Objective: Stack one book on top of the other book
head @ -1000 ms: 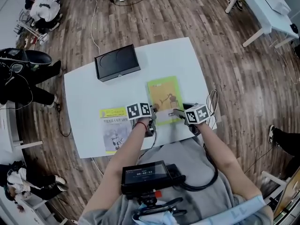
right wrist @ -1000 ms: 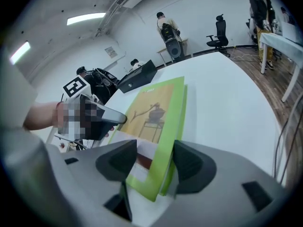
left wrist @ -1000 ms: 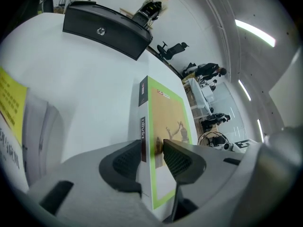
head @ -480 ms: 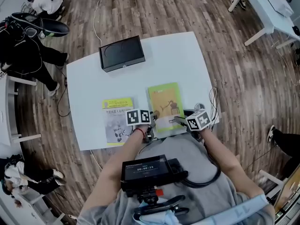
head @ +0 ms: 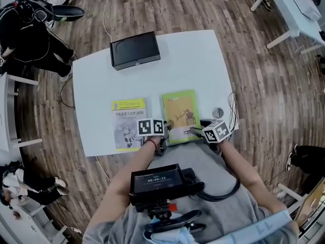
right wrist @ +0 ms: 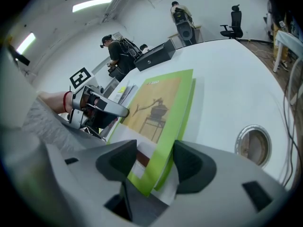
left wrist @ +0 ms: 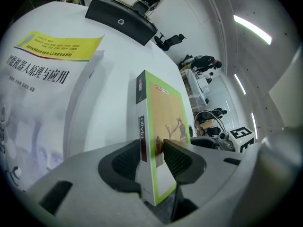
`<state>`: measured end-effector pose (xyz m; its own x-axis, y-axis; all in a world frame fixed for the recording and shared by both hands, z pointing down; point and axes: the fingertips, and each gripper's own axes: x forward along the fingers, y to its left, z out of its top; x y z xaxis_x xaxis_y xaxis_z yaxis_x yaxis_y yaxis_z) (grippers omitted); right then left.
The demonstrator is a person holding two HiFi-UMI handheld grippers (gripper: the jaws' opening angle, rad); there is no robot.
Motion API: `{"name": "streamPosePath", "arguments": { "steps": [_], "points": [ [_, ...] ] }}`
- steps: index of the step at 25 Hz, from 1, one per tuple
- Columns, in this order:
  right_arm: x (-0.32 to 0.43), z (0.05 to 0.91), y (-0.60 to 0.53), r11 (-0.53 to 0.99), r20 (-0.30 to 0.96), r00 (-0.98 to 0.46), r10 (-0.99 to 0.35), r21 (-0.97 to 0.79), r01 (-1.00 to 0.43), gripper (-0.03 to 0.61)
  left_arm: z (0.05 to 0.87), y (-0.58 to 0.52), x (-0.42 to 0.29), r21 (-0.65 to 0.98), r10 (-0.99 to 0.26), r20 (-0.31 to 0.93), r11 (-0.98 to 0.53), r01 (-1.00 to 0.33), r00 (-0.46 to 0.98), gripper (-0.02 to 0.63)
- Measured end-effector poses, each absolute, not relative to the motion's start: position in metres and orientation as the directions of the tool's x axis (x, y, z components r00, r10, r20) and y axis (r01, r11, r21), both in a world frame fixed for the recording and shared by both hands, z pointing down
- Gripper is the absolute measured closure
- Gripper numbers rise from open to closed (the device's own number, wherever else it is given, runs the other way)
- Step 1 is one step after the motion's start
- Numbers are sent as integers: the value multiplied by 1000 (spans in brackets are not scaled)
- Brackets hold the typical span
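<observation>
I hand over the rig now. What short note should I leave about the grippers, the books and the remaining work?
Left gripper: jaws shut on the green book's near left corner.
Right gripper: jaws shut on its near right corner.
The yellow book lies flat on the table, left of the green one, not touching.
Done: green book gripped.
To do: lift it, set it on the yellow book, release.

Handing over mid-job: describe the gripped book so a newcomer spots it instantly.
On the white table's near edge lie two books. It is the green book on the right, left gripper and right gripper clamped on its near corners. Its cover is tan; the other book is pale with a yellow band.
</observation>
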<state>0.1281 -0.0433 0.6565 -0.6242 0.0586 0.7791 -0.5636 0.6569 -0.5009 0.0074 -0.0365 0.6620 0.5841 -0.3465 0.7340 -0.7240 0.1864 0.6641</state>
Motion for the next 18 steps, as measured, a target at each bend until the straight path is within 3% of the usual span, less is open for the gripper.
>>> {"name": "streamPosePath", "arguments": {
  "steps": [18],
  "points": [
    [130, 660, -43, 677, 807, -575, 138, -501, -540, 328, 663, -34, 8, 675, -367, 726, 217, -705, 582, 454]
  ]
}}
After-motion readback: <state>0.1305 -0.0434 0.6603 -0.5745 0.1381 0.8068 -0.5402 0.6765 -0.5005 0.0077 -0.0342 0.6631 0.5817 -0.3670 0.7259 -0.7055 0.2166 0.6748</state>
